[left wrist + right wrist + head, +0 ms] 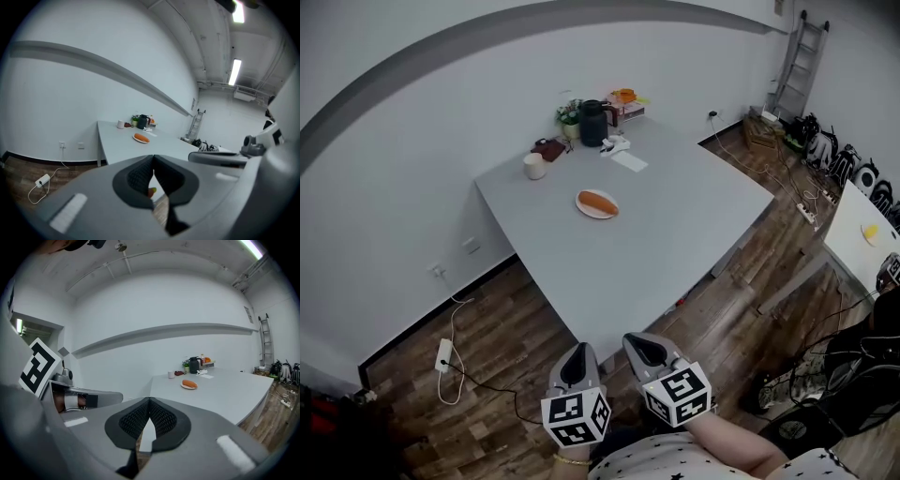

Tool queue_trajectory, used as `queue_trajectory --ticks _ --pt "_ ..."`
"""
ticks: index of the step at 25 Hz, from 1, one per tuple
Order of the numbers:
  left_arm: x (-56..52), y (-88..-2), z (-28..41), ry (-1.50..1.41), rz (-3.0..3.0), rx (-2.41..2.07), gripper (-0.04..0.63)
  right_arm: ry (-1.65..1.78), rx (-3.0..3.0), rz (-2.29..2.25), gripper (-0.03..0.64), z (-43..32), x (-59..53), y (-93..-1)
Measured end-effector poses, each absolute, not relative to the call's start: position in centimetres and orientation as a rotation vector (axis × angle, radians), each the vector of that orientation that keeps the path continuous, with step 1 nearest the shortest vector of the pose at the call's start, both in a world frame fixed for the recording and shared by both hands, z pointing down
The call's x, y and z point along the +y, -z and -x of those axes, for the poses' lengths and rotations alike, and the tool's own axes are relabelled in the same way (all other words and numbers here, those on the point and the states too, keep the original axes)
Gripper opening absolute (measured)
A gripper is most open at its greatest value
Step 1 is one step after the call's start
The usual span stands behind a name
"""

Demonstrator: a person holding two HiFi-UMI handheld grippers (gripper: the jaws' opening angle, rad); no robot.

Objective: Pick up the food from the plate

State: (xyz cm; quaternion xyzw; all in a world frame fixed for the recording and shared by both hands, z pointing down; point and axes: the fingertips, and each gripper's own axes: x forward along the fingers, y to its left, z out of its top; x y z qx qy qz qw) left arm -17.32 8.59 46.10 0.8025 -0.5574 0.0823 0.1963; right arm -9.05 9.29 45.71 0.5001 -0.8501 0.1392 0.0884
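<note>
An orange, elongated piece of food (598, 202) lies on a small white plate (586, 210) near the middle of the grey table (675, 234). The left gripper view shows the food (142, 137) far ahead; the right gripper view also shows it (189, 383) in the distance. My left gripper (578, 356) and right gripper (639, 346) hang side by side close to my body, over the floor short of the table's near corner. Both are shut with nothing between the pads, as the left gripper (153, 159) and the right gripper (149, 401) show in their own views.
At the table's far end stand a white mug (534, 166), a dark kettle (592, 123), a small plant (570, 113), a box with orange items (624, 101) and a paper sheet (629, 161). A power strip (443, 354) and cables lie on the floor. A second white table (862, 234) stands at right.
</note>
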Motion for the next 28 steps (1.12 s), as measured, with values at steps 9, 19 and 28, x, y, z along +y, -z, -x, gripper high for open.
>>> queue_trajectory --ticks 9,19,28 --pt "0.0 -46.5 14.8 -0.231 -2.234 -1.600 0.008 -0.386 -2.528 -1.462 -0.003 6.5 0.1 -46.5" --pt "-13.2 -46.5 9.1 -0.229 -2.178 -1.686 0.008 -0.385 -2.510 -1.301 -0.003 1.2 -14.5 -47.2" --pt "-21.5 -49.8 6.3 -0.353 -2.121 -1.724 0.008 -0.370 -2.437 -1.088 0.026 0.4 -26.2 -50.2"
